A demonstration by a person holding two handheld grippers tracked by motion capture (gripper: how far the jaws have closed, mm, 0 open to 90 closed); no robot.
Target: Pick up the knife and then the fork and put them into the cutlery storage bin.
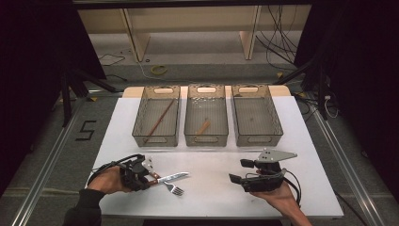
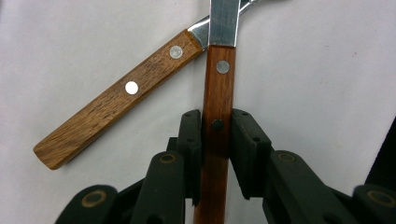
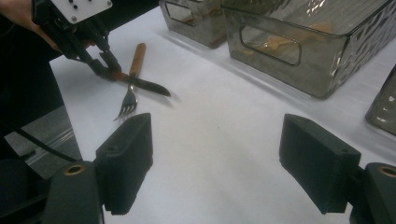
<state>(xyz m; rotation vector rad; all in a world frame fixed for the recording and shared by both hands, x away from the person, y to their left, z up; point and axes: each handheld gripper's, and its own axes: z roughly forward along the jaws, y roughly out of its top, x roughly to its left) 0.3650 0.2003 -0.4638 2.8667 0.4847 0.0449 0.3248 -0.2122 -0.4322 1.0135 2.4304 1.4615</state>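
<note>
lying on the white bench (image 1: 221, 188), a knife (image 1: 171, 178) with a reddish wooden handle (image 2: 217, 112) and a steel blade (image 2: 224, 21) is the thing in hand; it sits near the bench's front left corner, well short of the three bins. in the left claw view its handle runs straight up between the two black pads (image 2: 191, 135), which press on it from both sides, so the left claw (image 1: 149, 178) is clenched on the knife handle. no earlier picture stands beside this one. just beside the knife lies a fork (image 1: 173, 188) with a paler brown wooden handle (image 2: 116, 98); the two utensils cross near where their handles meet the metal, the knife's blade over the fork's neck. in the right claw view the fork's tines (image 3: 123, 109) point toward the bench's front edge and the knife's dark blade (image 3: 149, 86) points away from the left claw.

to the right of the knife, well apart from it, the right claw (image 1: 237, 170) hovers low over bare bench; its jaws stand wide with nothing between them, released, as the right claw view shows by its two separated pads (image 3: 128, 158).

beyond the knife, toward the bench's far edge, three clear grey bins stand side by side. the left bin (image 1: 141, 127) holds a long thin stick (image 1: 160, 121); the middle bin (image 1: 188, 122) holds a short pale wooden piece (image 1: 203, 127); the right bin (image 1: 277, 122) stands farthest from the knife.
</note>
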